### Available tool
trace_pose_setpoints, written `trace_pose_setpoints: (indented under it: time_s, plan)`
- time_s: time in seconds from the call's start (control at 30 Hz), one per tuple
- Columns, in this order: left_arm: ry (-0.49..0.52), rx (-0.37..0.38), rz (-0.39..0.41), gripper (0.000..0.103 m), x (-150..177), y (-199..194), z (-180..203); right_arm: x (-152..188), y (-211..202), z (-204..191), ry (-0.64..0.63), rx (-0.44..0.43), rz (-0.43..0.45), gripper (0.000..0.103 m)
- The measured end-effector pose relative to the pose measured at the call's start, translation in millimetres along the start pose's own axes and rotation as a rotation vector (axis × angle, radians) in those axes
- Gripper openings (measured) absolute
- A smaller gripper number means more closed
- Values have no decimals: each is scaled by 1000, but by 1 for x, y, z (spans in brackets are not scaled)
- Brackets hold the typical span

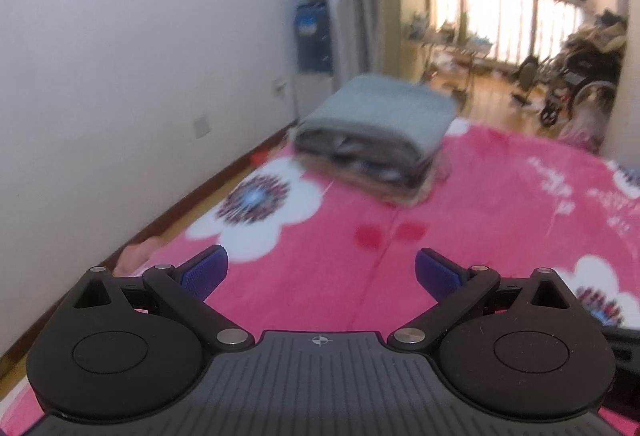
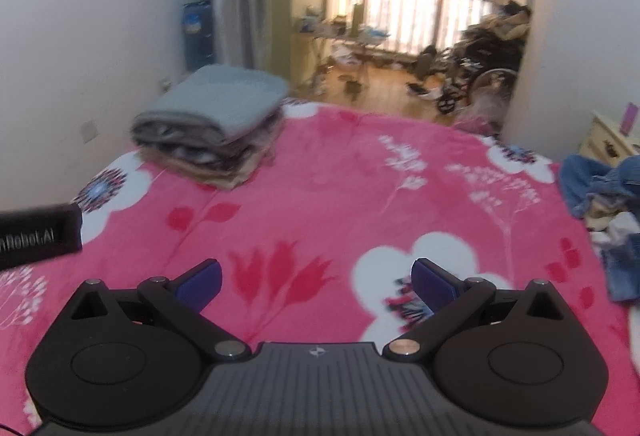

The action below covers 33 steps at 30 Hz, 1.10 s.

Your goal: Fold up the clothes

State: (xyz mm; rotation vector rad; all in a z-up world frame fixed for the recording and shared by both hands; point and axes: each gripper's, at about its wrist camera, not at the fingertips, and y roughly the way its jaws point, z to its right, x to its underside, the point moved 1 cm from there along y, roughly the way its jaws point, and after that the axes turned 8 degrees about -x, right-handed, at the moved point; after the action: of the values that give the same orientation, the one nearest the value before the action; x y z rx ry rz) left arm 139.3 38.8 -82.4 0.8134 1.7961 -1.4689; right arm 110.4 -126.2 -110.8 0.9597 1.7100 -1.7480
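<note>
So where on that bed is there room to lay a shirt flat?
The wide pink blanket between the folded stack and the unfolded clothes heap is bare. The heap's edge is crowded.

Both views blurred. Folded stack [image 1: 372, 132] soft-edged, its lower layers not separable by garment. Unfolded clothes [image 2: 608, 204] cut off by the right edge of the right wrist view. Left gripper body [image 2: 38, 236] enters from the left edge, its lettering truncated. Wheelchair [image 1: 572, 84] and balcony clutter [image 2: 344, 32] too blurred to tell apart
</note>
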Motion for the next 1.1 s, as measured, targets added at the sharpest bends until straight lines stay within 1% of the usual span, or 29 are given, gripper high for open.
trace_pose_setpoints:
  time_s: [0.07,0.17,0.3,0.53,0.67,0.8,1.1]
  plan:
    - [-3,23,0,101,1,-3,8,-2,-3,11,12,31,8,103]
    - [1,47,-29,101,6,-1,19,-1,-3,22,26,61,4,103]
    - [11,55,-26,101,5,-2,26,0,-6,29,44,68,-2,103]
    - [-1,19,4,101,-5,1,23,-11,-9,21,24,55,10,103]
    - [-19,12,21,101,-14,2,19,-20,-11,14,7,45,26,103]
    - [-12,3,41,101,-18,1,18,-29,-12,9,-2,41,39,103]
    - [-12,0,59,101,-21,1,18,-37,-11,3,-16,41,52,103]
